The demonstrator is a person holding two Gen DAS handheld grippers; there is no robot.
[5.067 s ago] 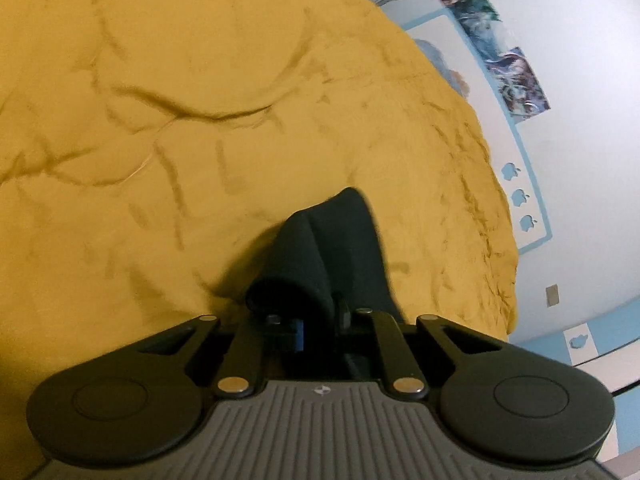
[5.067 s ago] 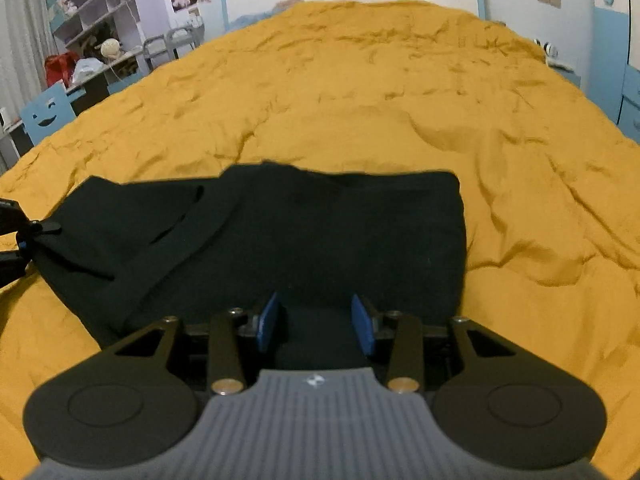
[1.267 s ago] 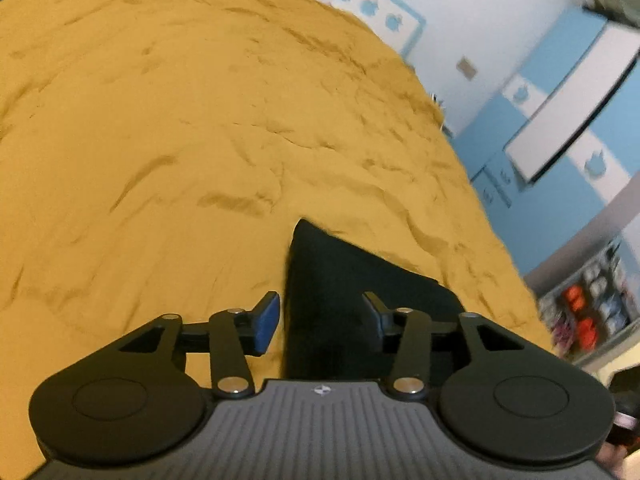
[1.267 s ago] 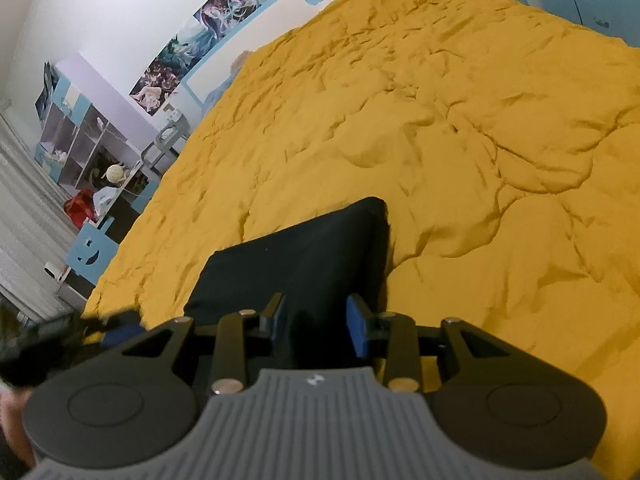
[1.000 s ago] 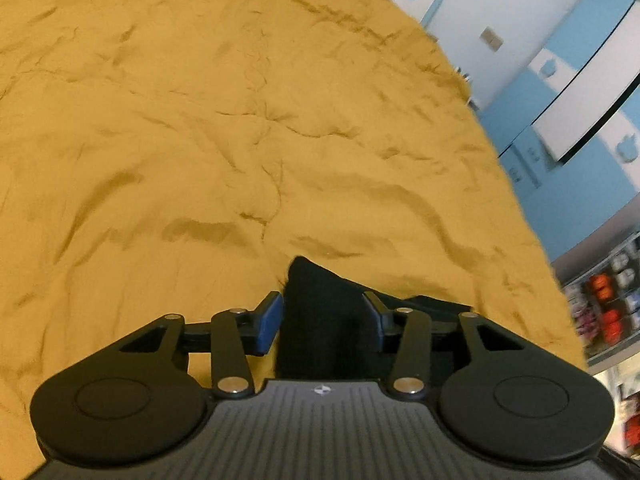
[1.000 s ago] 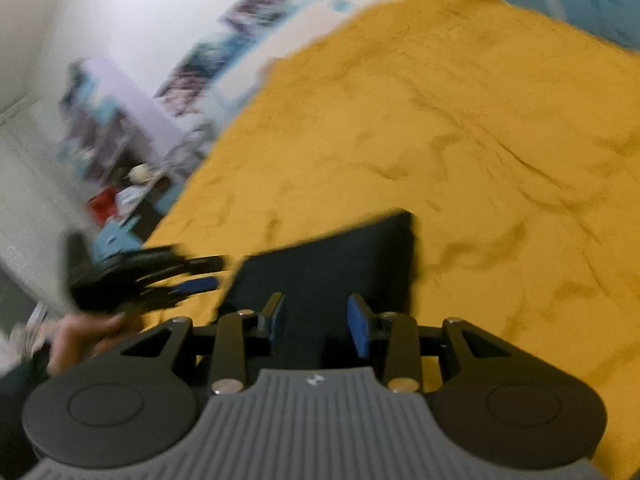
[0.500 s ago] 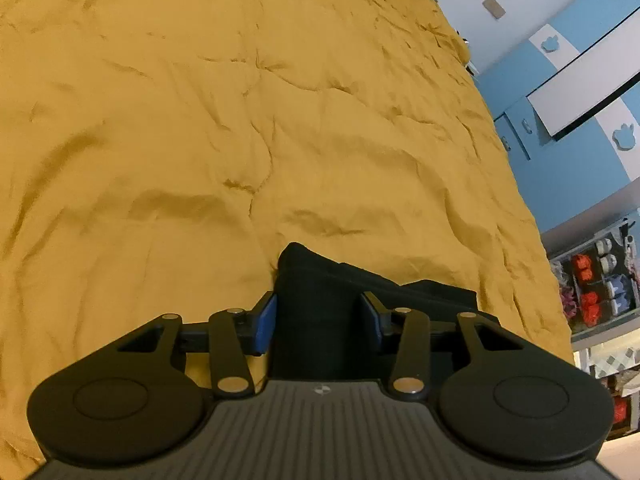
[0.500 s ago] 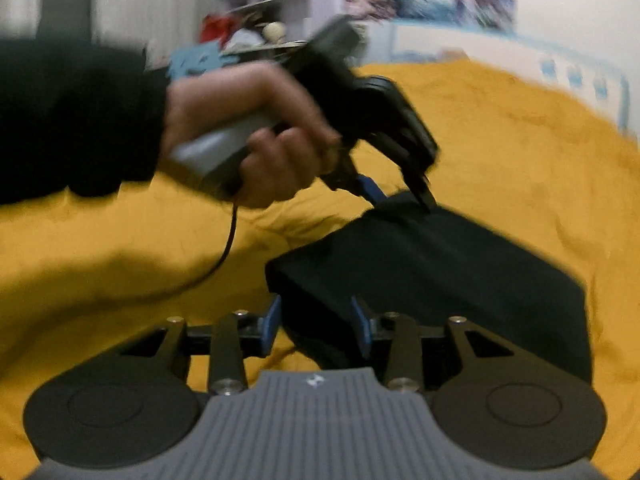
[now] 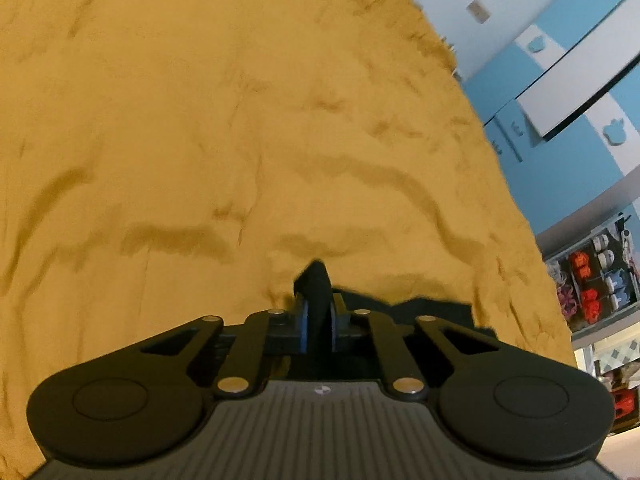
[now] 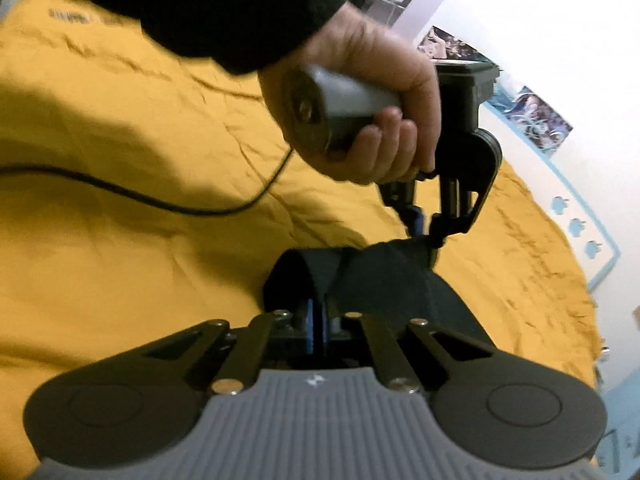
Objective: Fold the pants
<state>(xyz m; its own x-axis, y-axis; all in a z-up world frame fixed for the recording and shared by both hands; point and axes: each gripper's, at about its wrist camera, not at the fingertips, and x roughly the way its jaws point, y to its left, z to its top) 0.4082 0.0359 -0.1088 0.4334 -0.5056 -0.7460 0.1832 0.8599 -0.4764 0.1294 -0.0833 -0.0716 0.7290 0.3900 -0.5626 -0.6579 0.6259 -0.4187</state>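
Both grippers pinch the folded black pants (image 10: 384, 280) lying on a mustard-yellow quilt (image 10: 120, 248). The left gripper (image 9: 316, 322) is closed tight on a raised fold of fabric; the right gripper (image 10: 318, 326) likewise clamps an edge. The left hand (image 10: 376, 112) grips its handle; a black cable (image 10: 160, 200) trails, apparently from it.

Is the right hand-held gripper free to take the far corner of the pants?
Probably not. The right hand-held gripper is shut on the near fold of the pants, and the left hand-held gripper already pinches that far corner.
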